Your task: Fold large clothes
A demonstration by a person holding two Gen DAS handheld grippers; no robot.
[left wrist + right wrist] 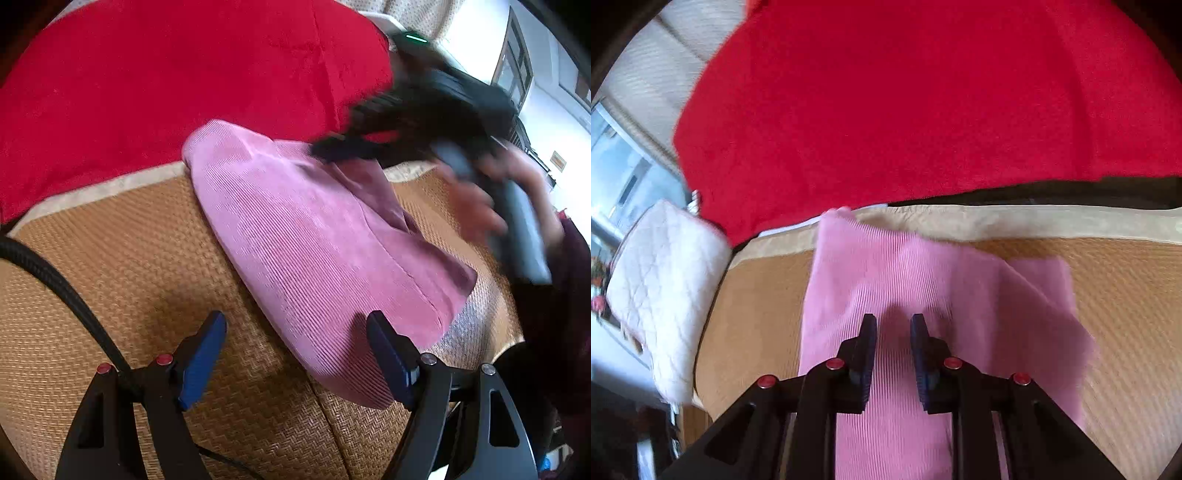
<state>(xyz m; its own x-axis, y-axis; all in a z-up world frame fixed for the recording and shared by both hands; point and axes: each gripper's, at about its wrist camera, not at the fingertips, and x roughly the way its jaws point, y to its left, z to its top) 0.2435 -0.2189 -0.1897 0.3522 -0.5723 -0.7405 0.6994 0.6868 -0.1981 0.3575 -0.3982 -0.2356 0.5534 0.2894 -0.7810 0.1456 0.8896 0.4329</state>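
A pink ribbed corduroy garment (314, 251) lies folded into a long strip on a tan woven straw mat (110, 280), running from the middle of the left wrist view down toward its lower right. A loose flap of the same cloth spreads off to the right side of the strip. Behind it, filling the upper left of the frame, sits a big red fleece blanket (177, 81).

The left gripper (297, 354) hovers at the bottom of its own view with its blue-padded jaws standing wide apart and nothing between them; the right pad sits over the near edge of the pink cloth, the left one over bare mat.

The right gripper (894, 325) shows in the lower middle of the right wrist view, above the pink strip, its jaws drawn near together with a narrow gap and no cloth pinched in it. In the left wrist view it appears blurred at upper right, held by a person's hand (491, 199). A white quilted cushion (665, 280) rests at the left edge of the right wrist view, beside the mat's pale border
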